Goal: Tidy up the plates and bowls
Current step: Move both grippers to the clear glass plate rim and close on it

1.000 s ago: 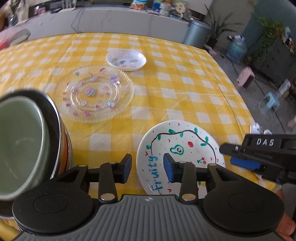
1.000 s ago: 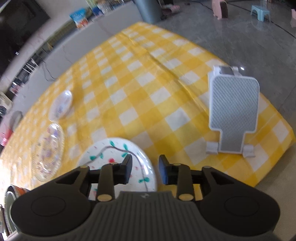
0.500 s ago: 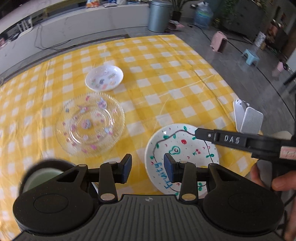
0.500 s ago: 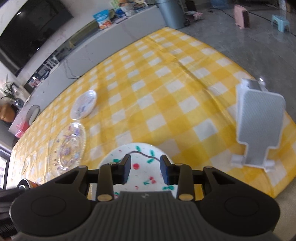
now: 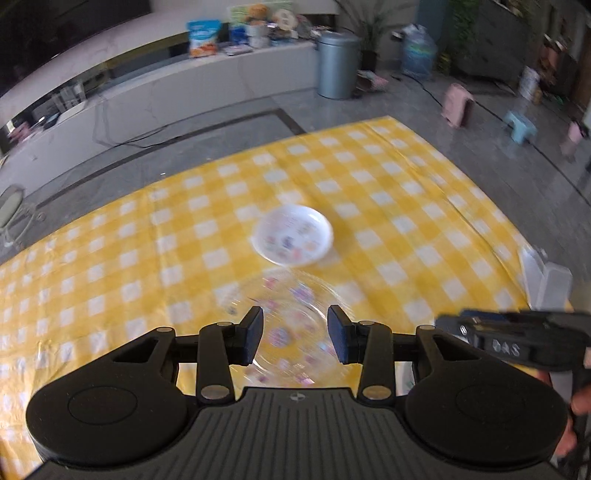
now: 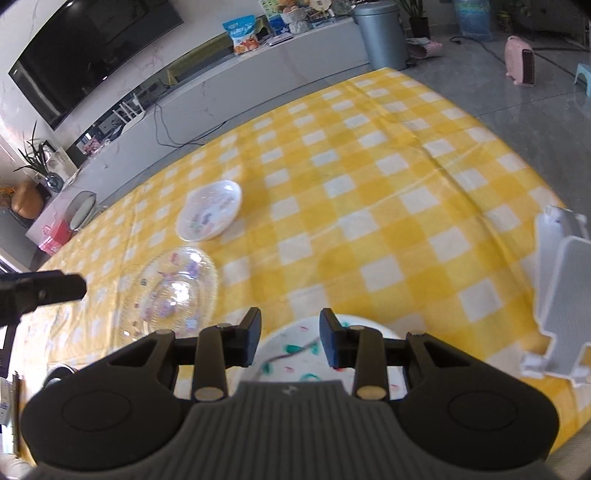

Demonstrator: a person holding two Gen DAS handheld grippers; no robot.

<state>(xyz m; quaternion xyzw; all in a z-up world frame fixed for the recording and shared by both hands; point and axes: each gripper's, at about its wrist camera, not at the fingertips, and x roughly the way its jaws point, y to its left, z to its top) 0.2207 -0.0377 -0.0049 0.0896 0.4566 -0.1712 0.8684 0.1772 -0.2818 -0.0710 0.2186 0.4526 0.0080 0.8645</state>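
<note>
A small white bowl [image 5: 292, 235] with pastel marks sits mid-table; it also shows in the right wrist view [image 6: 209, 215]. A clear glass plate [image 5: 295, 328] with coloured spots lies just in front of my left gripper [image 5: 295, 334], which is open and empty above it. The glass plate [image 6: 171, 291] lies left of my right gripper [image 6: 290, 341], which is open and empty over the white "fruity" painted plate [image 6: 303, 356]. The right gripper's body [image 5: 517, 343] shows at the right of the left wrist view.
The yellow checked tablecloth [image 6: 369, 192] covers the table. A white dish rack [image 6: 565, 295] stands at the table's right edge, also in the left wrist view [image 5: 546, 284]. A grey bin [image 6: 380, 33] and a low counter stand beyond the table.
My left gripper has swung up and left, from the painted plate to over the glass plate; the stacked bowls have left its view. My right gripper has risen and tilted towards the far table.
</note>
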